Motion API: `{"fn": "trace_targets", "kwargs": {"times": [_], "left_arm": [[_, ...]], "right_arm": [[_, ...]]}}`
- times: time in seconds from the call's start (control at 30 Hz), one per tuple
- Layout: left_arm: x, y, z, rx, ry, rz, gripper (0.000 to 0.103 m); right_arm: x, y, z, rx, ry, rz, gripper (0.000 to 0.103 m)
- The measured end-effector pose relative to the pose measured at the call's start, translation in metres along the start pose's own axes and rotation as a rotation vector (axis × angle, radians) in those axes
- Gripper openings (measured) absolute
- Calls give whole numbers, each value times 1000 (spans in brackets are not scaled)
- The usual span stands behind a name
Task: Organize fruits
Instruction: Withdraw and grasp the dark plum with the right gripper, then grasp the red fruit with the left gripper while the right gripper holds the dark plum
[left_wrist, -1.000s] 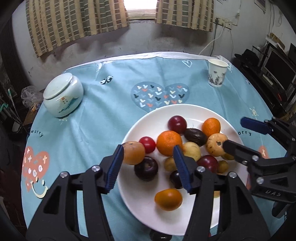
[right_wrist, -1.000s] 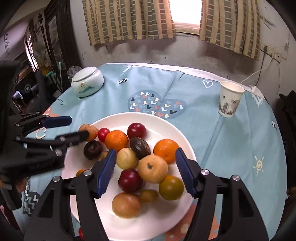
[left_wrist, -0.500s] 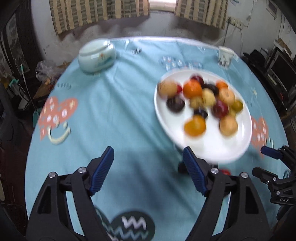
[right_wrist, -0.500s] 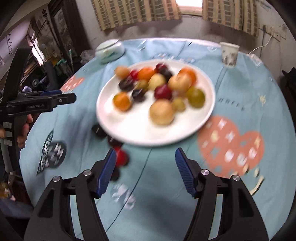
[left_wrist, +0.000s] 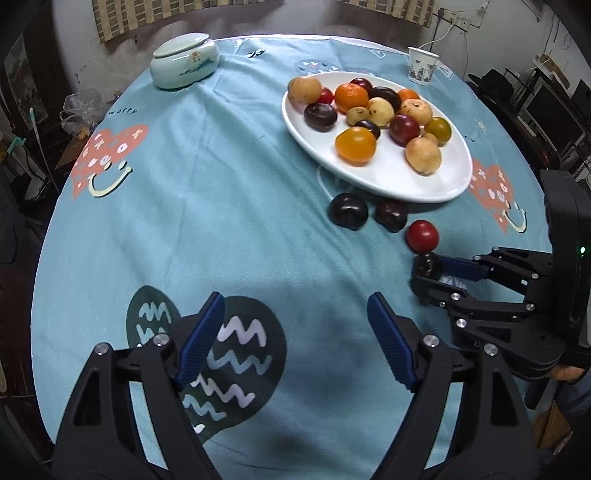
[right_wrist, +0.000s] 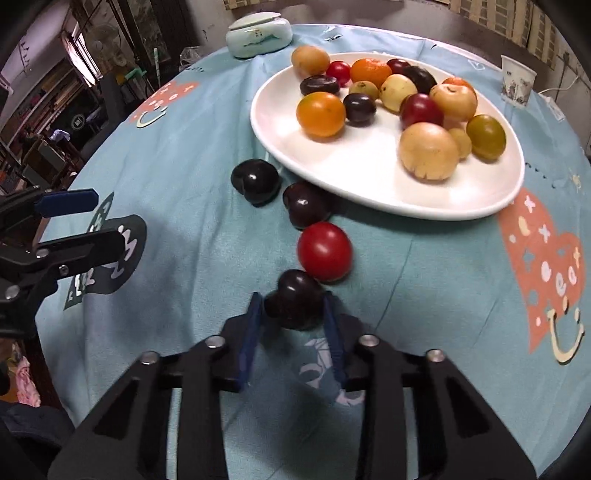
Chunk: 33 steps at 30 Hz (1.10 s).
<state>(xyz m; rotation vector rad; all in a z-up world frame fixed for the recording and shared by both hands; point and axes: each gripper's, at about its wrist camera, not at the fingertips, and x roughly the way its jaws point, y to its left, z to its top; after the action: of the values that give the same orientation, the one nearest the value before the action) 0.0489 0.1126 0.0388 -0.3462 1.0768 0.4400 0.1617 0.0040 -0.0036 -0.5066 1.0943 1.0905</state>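
Observation:
A white plate (right_wrist: 362, 173) (left_wrist: 443, 184) holds several fruits: oranges, plums, pale yellow fruits. On the cloth in front of it lie two dark plums (right_wrist: 255, 181) (right_wrist: 306, 204) and a red fruit (right_wrist: 324, 251) (left_wrist: 422, 235). My right gripper (right_wrist: 293, 308) (left_wrist: 424, 271) is shut on a third dark plum (right_wrist: 295, 304) (left_wrist: 427, 264) at the table surface, just in front of the red fruit. My left gripper (left_wrist: 295, 332) is open and empty above the cloth, well short of the plate; it shows at the left edge of the right wrist view (right_wrist: 74, 221).
A pale green lidded jar (left_wrist: 184, 66) (right_wrist: 258, 35) stands at the far left of the round table. A paper cup (left_wrist: 422, 65) (right_wrist: 517, 79) stands at the far right. The blue patterned tablecloth (left_wrist: 221, 184) covers the table; dark furniture surrounds it.
Both grippers have pulled back from over the plate toward the table's near edge. My right gripper has come down and closed on a dark plum on the cloth.

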Motion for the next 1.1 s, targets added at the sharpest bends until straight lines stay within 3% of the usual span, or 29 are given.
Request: {"fn": "trace_targets", "kwargs": {"times": [0.27, 0.37, 0.47, 0.6, 0.63, 0.67, 0.7, 0.93, 1.1], "left_arm": [[21, -64, 26, 42, 12, -72, 79], [43, -85, 33, 13, 57, -81, 64], [60, -97, 39, -28, 75, -63, 63], [75, -104, 45, -71, 80, -41, 63], [78, -105, 46, -78, 80, -31, 59], [81, -106, 46, -79, 86, -28, 39], [84, -107, 46, -74, 100, -29, 33], [64, -92, 28, -60, 87, -33, 32], [47, -75, 8, -27, 75, 29, 32]], "right_arm": [[-45, -37, -32, 88, -57, -1, 30], [-55, -55, -48, 130, -59, -15, 30], [-60, -66, -56, 139, -60, -12, 30], [-62, -74, -55, 118, -61, 5, 30], [-62, -74, -55, 110, -60, 11, 30], [-62, -74, -54, 103, -58, 16, 30], [-61, -75, -53, 94, -57, 18, 30], [-55, -69, -46, 52, -61, 45, 30], [-48, -51, -44, 13, -58, 56, 30]]}}
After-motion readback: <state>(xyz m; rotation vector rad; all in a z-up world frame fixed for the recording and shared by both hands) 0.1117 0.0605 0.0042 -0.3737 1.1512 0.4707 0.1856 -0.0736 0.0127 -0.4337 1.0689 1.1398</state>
